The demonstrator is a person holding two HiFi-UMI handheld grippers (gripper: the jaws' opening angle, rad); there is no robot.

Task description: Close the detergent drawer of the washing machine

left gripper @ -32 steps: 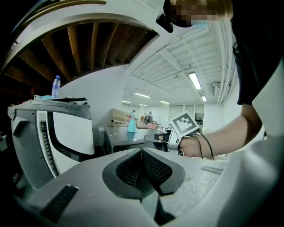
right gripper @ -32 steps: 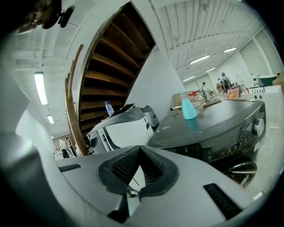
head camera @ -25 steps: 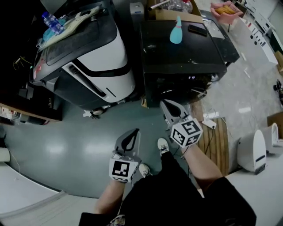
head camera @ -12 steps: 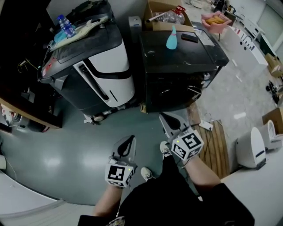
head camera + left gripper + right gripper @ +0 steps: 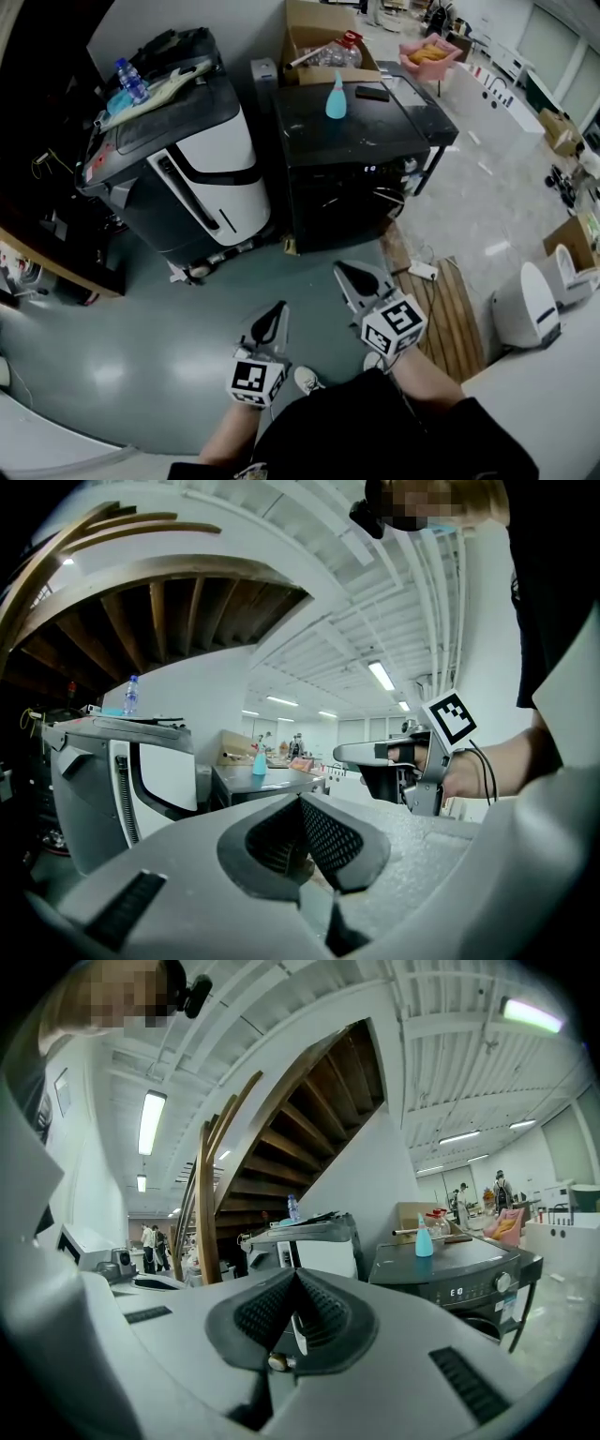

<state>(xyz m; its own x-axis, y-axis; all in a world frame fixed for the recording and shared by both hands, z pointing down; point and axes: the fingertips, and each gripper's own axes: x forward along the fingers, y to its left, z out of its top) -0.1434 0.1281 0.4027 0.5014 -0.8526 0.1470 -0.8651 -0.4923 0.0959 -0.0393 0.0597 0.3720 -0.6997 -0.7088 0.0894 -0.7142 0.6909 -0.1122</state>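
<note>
Both grippers short of the washing machine, nothing held.
Left gripper (image 5: 274,317) and right gripper (image 5: 354,277) had jaws pressed together, empty, aimed at the washing machine (image 5: 352,150) but well apart from it, probably readied to push. Detergent drawer belonged in its front top strip (image 5: 457,1290); too small to tell if it stuck out.

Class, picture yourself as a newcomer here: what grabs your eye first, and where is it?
The black washing machine stands top centre in the head view, a turquoise bottle on its top. Low in the frame, the left tongs and right tongs point roughly towards it, both shut and empty.
</note>
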